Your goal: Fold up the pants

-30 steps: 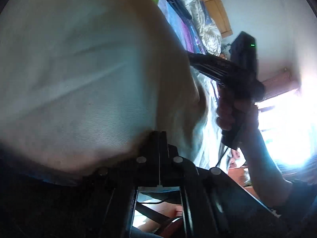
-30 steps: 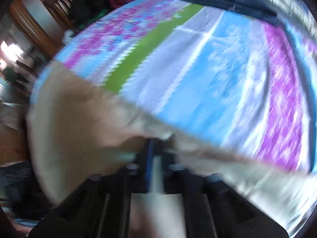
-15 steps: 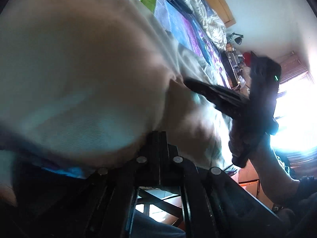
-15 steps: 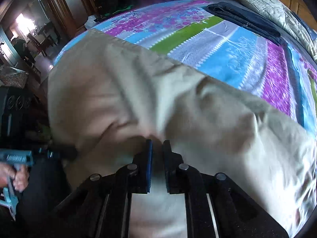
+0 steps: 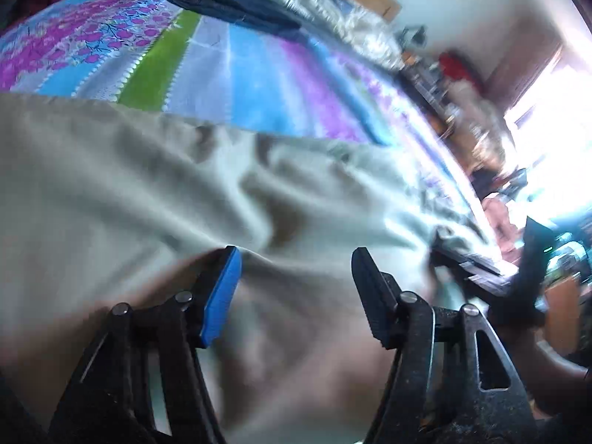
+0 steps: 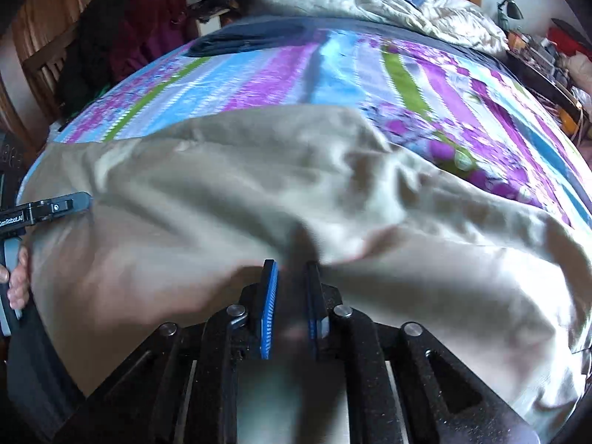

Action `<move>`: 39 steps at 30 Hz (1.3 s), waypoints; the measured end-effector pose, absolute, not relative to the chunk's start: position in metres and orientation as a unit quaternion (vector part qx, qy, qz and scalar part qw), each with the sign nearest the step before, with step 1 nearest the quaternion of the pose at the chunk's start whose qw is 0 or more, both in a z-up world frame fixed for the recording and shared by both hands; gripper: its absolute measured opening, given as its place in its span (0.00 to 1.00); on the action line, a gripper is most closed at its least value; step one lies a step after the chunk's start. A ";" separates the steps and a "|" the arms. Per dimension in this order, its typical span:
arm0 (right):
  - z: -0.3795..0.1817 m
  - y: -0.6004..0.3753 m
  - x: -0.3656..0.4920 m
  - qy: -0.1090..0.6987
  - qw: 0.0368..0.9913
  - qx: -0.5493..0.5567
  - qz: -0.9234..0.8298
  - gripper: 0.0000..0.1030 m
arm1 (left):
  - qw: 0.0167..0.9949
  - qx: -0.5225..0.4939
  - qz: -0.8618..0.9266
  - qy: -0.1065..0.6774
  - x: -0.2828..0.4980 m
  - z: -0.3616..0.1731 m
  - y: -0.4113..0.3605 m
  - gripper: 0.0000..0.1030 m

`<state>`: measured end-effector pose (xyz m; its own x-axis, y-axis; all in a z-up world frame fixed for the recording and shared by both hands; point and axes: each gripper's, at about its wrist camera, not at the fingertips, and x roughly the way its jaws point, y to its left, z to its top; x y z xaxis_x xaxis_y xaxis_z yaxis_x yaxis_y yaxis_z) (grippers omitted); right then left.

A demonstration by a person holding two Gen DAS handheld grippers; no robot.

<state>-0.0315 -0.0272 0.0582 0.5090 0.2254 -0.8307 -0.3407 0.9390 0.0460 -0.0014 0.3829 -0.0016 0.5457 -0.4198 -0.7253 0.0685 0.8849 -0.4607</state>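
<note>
Pants (image 6: 259, 199) lie rumpled on bedspread (image 6: 281, 70), left claw (image 5: 296, 270) spread.

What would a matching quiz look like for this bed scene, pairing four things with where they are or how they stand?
Things:
1. left gripper
2. right gripper
3. beige pants
4. dark folded garment

States:
A. lies at the far side of the striped bedspread
B. fingers spread wide, holding nothing
C. spread rumpled across the near side of the bed
D. fingers nearly together

Pairs: 1-B, 2-D, 3-C, 4-A
</note>
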 end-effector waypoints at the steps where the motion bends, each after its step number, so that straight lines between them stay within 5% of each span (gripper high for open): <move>1: 0.055 -0.049 -0.017 0.473 0.871 -0.055 0.119 0.09 | 0.866 -0.175 -0.141 0.446 0.002 -0.007 0.398 0.01; 4: 0.063 -0.108 0.017 0.476 0.879 0.029 0.019 0.11 | 0.852 -0.252 -0.092 0.449 0.022 -0.010 0.463 0.02; 8: 0.099 -0.076 0.016 0.411 0.899 0.056 0.139 0.12 | 0.876 -0.267 0.019 0.401 -0.002 0.021 0.520 0.01; 9: 0.098 -0.057 0.020 0.411 0.894 0.042 0.176 0.12 | 0.878 -0.291 -0.001 0.380 -0.009 0.025 0.519 0.09; 12: 0.066 -0.010 0.042 0.443 0.868 -0.040 0.222 0.11 | 0.891 -0.246 -0.011 0.381 -0.014 0.024 0.494 0.57; 13: 0.049 -0.007 0.056 0.467 0.860 -0.070 0.195 0.00 | 0.891 -0.221 0.013 0.397 -0.015 0.017 0.486 0.50; 15: 0.055 -0.031 0.067 0.454 0.882 -0.017 0.129 0.00 | 0.884 -0.246 0.022 0.396 -0.023 0.001 0.508 0.19; 16: 0.063 -0.040 0.070 0.445 0.893 -0.018 0.064 0.00 | 0.872 -0.284 0.034 0.397 -0.034 0.001 0.528 0.16; 17: 0.072 -0.046 0.068 0.434 0.900 -0.019 0.025 0.11 | 0.865 -0.312 0.047 0.390 -0.044 0.007 0.545 0.17; 20: 0.103 -0.054 0.028 0.397 0.914 -0.004 0.086 0.22 | 0.889 -0.330 0.107 0.297 -0.108 0.035 0.598 0.47; 21: 0.112 -0.048 0.011 0.390 0.914 -0.014 0.108 0.32 | 0.891 -0.343 0.126 0.270 -0.128 0.040 0.612 0.65; 22: 0.118 -0.040 -0.007 0.381 0.914 -0.026 0.135 0.39 | 0.889 -0.361 0.145 0.241 -0.152 0.042 0.625 0.74; 29: 0.132 0.149 -0.028 0.393 0.816 -0.128 0.405 0.52 | 0.831 -0.477 0.166 0.230 -0.230 -0.023 0.663 0.73; 33: 0.133 0.277 0.017 0.424 0.749 -0.169 0.480 0.69 | 0.838 -0.474 0.160 0.221 -0.218 -0.036 0.654 0.73; 39: 0.119 0.444 0.048 0.452 0.663 -0.227 0.552 0.70 | 0.840 -0.479 0.152 0.204 -0.207 -0.041 0.665 0.75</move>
<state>0.0482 0.4437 0.1191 -0.0185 0.5273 -0.8495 -0.9372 0.2869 0.1985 -0.2065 0.6651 -0.0408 0.8700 0.0600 -0.4894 -0.4516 0.4951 -0.7423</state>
